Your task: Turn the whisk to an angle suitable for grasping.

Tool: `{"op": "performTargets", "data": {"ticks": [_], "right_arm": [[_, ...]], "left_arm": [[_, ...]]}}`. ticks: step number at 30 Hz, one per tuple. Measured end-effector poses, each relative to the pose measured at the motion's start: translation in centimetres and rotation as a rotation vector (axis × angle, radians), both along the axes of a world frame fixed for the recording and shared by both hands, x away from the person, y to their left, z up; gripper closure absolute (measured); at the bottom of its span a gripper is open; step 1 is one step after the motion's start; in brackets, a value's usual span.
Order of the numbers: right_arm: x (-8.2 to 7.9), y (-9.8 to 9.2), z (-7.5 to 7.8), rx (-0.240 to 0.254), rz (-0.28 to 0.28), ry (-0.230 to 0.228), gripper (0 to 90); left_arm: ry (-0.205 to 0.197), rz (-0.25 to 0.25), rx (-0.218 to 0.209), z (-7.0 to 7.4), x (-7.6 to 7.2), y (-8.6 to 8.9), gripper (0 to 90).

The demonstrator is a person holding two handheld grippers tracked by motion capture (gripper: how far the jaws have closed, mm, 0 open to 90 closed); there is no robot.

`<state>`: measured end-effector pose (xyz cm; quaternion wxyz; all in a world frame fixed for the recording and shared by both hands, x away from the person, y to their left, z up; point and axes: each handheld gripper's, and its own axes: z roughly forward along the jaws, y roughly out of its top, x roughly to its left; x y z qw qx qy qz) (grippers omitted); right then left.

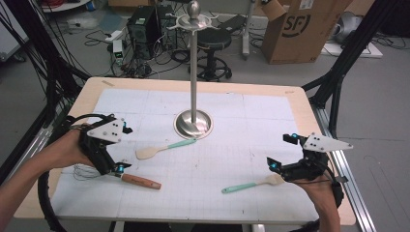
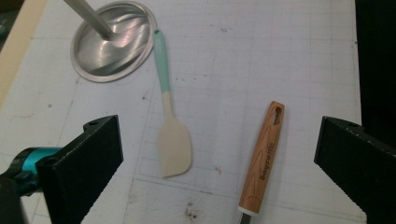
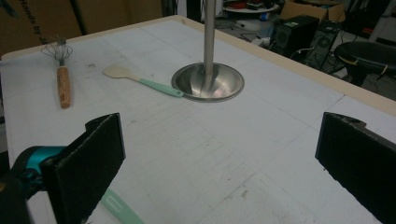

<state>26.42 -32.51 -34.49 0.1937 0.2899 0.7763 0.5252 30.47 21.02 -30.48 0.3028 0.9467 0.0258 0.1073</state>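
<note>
- Left gripper (image 1: 120, 147) low at table's (image 1: 300, 104) left edge, jaws wide apart, holding nothing; whisk (image 2: 260, 158) handle lies between them, untouched.
- Right gripper (image 1: 283, 151) at right side, jaws also spread, empty; a spatula (image 1: 251, 184) lies just beside it.
- 2nd spatula (image 2: 172, 126) lies flat mid-table, its handle tip touching the stand (image 1: 194, 123) base.
- Judgement: nothing hung on the stand's top hooks yet; 3 utensils all on the table. Work barely begun; whisk looks to be the 1st pick.
</note>
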Motion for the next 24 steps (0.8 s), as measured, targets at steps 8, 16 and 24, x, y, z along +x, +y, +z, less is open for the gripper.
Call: {"op": "performTargets", "data": {"ticks": [8,16,24], "right_arm": [[0.1,0.1,-0.1,0.000,0.001,0.001,0.0],[0.1,0.1,-0.1,-0.002,0.002,0.008,0.0],[0.0,0.1,-0.1,0.004,-0.002,0.008,0.0]], "left_arm": [[0.023,-0.025,0.128,-1.8,0.3,-1.5,1.7],[0.049,-0.043,0.182,-2.8,0.5,-2.1,5.9],[0.102,-0.055,0.218,-4.6,0.4,-2.0,6.5]]}}
